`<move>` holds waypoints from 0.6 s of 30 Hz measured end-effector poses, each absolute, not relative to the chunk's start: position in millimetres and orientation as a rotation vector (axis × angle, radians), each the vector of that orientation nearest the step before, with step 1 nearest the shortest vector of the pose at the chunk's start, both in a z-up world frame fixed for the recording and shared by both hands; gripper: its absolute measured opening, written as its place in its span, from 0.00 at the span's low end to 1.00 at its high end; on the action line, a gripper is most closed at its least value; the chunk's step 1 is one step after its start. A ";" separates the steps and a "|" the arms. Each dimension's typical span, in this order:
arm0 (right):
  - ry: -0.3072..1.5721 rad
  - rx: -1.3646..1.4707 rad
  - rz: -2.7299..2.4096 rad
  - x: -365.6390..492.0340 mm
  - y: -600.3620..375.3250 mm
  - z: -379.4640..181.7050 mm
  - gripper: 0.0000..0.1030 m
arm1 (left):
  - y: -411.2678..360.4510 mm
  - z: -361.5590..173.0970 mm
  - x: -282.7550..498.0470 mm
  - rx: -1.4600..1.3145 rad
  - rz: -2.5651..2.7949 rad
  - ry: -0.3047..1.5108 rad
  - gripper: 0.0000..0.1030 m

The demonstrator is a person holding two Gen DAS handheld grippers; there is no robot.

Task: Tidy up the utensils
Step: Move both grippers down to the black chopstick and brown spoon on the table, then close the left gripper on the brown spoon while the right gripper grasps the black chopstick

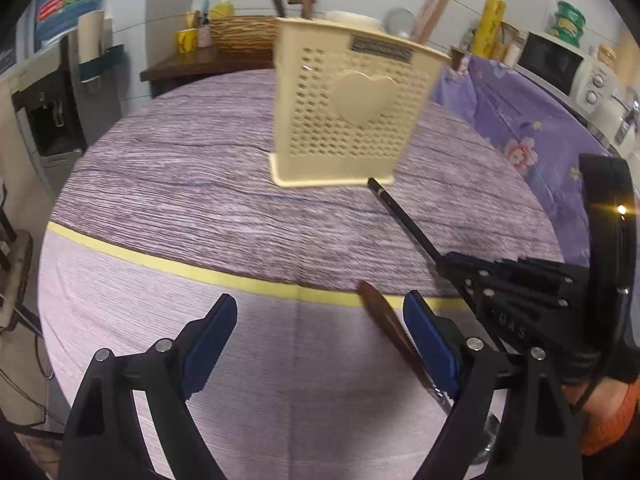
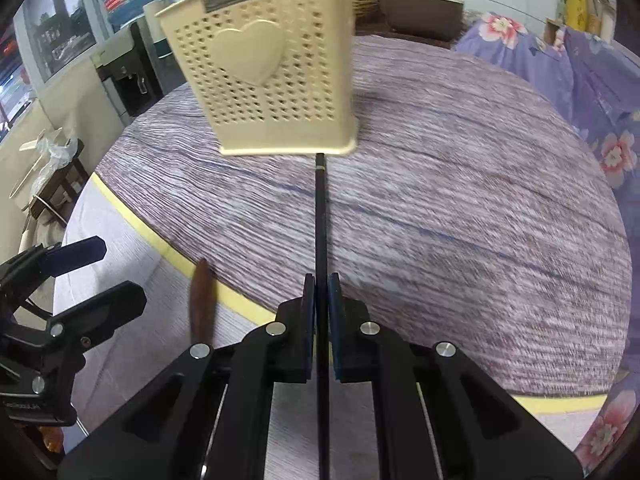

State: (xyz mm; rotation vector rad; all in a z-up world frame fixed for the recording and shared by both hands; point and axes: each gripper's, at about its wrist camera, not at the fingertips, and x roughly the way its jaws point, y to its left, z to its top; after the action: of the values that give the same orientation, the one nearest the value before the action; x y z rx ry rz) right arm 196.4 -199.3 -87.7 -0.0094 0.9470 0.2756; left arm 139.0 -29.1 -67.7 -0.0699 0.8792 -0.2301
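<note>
A cream perforated utensil holder (image 1: 344,108) with a raised heart stands on the round table (image 1: 180,184); several handles stick out of its top. It also shows in the right wrist view (image 2: 272,68). My right gripper (image 2: 320,320) is shut on a thin black chopstick (image 2: 321,216) that points at the holder's base; both show in the left wrist view, gripper (image 1: 444,264) and chopstick (image 1: 404,216). My left gripper (image 1: 320,320) is open above the table's near edge. A brown-handled utensil (image 1: 384,320) lies against its right finger (image 1: 432,340); it also shows in the right wrist view (image 2: 202,300).
A yellow tape line (image 1: 224,276) crosses the table. A purple floral cloth (image 1: 516,120) covers a counter at the right with a microwave (image 1: 560,64). A wicker basket (image 1: 244,36) sits on a dark shelf behind. A water dispenser (image 1: 48,112) stands at the left.
</note>
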 end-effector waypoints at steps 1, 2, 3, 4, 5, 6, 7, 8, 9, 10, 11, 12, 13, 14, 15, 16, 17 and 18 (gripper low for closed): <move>0.952 0.000 0.265 191.1 -205.7 -90.3 0.07 | -33.5 -69.9 138.1 -0.064 -0.240 0.888 0.81; 0.953 0.009 0.257 187.3 -211.1 -92.2 0.07 | -39.5 -72.9 137.4 -0.055 -0.254 0.901 0.79; 0.947 0.016 0.255 184.6 -215.1 -91.9 0.07 | -45.0 -75.2 137.1 -0.050 -0.265 0.912 0.77; 0.943 0.016 0.240 180.6 -218.5 -91.5 0.07 | -50.6 -78.5 137.3 -0.044 -0.277 0.926 0.75; 0.939 0.011 0.226 177.3 -220.7 -91.2 0.07 | -55.6 -81.1 138.4 -0.040 -0.284 0.940 0.72; 0.933 0.011 0.219 174.4 -223.2 -92.0 0.07 | -60.0 -83.9 139.0 -0.039 -0.291 0.953 0.69; 0.933 0.014 0.217 172.9 -225.0 -92.8 0.07 | -63.2 -85.7 139.6 -0.040 -0.296 0.961 0.67; 0.930 0.018 0.215 171.3 -226.6 -93.3 0.07 | -67.6 -88.0 140.6 -0.040 -0.303 0.970 0.65; 0.928 0.019 0.212 170.4 -227.4 -93.7 0.07 | -71.4 -89.9 140.9 -0.035 -0.305 0.974 0.62; 0.924 0.021 0.209 169.3 -228.0 -93.9 0.07 | -75.4 -92.4 141.8 -0.023 -0.304 0.979 0.60; 0.920 0.020 0.208 168.2 -228.2 -93.5 0.07 | -80.3 -95.7 142.9 -0.008 -0.299 0.988 0.56; 0.915 0.016 0.207 167.3 -227.3 -93.0 0.07 | -83.8 -96.3 142.8 0.009 -0.289 0.978 0.53; 0.912 0.015 0.207 166.7 -226.6 -92.9 0.07 | -87.2 -97.2 143.2 0.029 -0.279 0.975 0.52; 0.911 0.017 0.207 166.6 -226.6 -92.9 0.08 | -89.2 -96.9 143.3 0.039 -0.276 0.970 0.50; 0.911 0.021 0.206 166.2 -226.9 -93.1 0.08 | -90.3 -96.7 144.2 0.046 -0.273 0.968 0.46; 0.909 0.027 0.206 166.5 -227.9 -92.8 0.08 | -91.0 -96.6 144.9 0.049 -0.271 0.965 0.42; 0.907 0.032 0.205 167.5 -228.8 -92.2 0.08 | -91.2 -96.7 145.8 0.055 -0.268 0.959 0.33; 0.908 0.036 0.204 167.7 -229.3 -92.3 0.08 | -89.5 -96.3 146.7 0.060 -0.267 0.955 0.27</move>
State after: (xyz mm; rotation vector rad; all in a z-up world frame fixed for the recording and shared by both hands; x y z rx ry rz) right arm 167.7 -229.3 -92.3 0.0357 0.9076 0.2043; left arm 146.7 -89.5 -96.3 0.0601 0.9548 -0.2672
